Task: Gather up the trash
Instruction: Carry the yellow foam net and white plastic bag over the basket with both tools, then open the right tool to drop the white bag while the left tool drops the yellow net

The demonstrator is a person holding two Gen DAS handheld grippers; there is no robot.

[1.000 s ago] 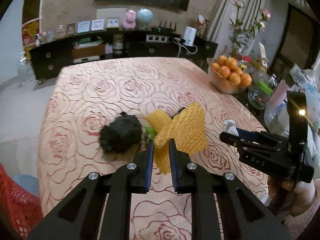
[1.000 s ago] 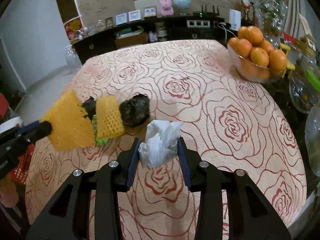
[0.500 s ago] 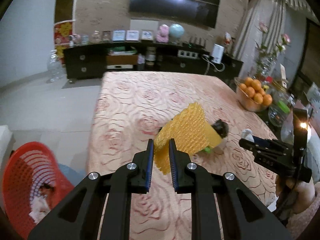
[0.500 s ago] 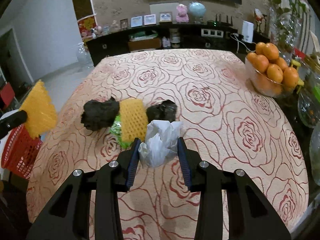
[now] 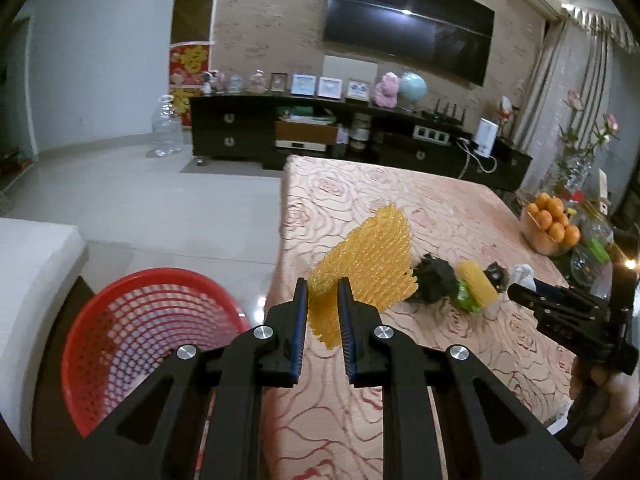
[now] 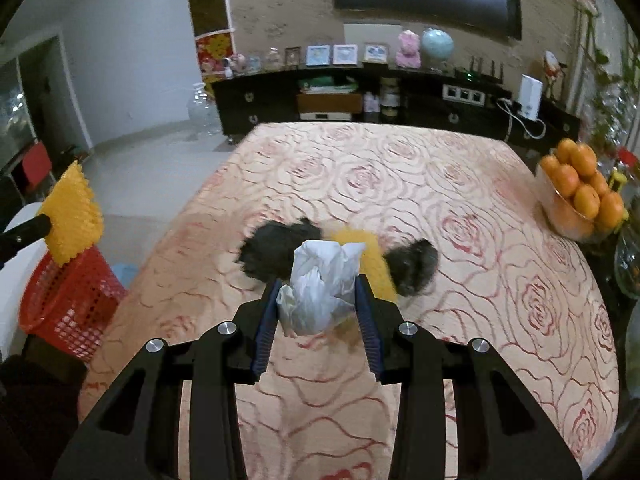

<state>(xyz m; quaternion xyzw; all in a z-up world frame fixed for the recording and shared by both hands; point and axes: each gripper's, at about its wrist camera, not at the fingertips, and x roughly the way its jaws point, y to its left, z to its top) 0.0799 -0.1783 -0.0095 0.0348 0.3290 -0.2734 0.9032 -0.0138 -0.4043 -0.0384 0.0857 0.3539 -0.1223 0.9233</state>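
My left gripper (image 5: 323, 286) is shut on a yellow foam net (image 5: 366, 264), held in the air past the table's left edge. In the right wrist view that net (image 6: 72, 216) hangs just above the red mesh basket (image 6: 60, 300). The basket (image 5: 132, 320) stands on the floor at lower left in the left wrist view. My right gripper (image 6: 318, 288) is shut on a crumpled white plastic bag (image 6: 320, 284) above the table. On the cloth lie two black crumpled wads (image 6: 276, 248) (image 6: 412, 264), a second yellow net (image 5: 476, 288) and a green scrap (image 5: 464, 298).
The table (image 6: 400, 180) wears a rose-patterned cloth. A glass bowl of oranges (image 6: 580, 196) and glass jars crowd its right edge. A dark TV cabinet (image 5: 360, 140) lines the far wall. White furniture (image 5: 28, 264) stands left of the basket, with tiled floor beyond.
My left gripper has carried the yellow net leftward off the table toward the red basket. My right gripper has lifted and pulled back with the white bag; the black wads now lie behind it.
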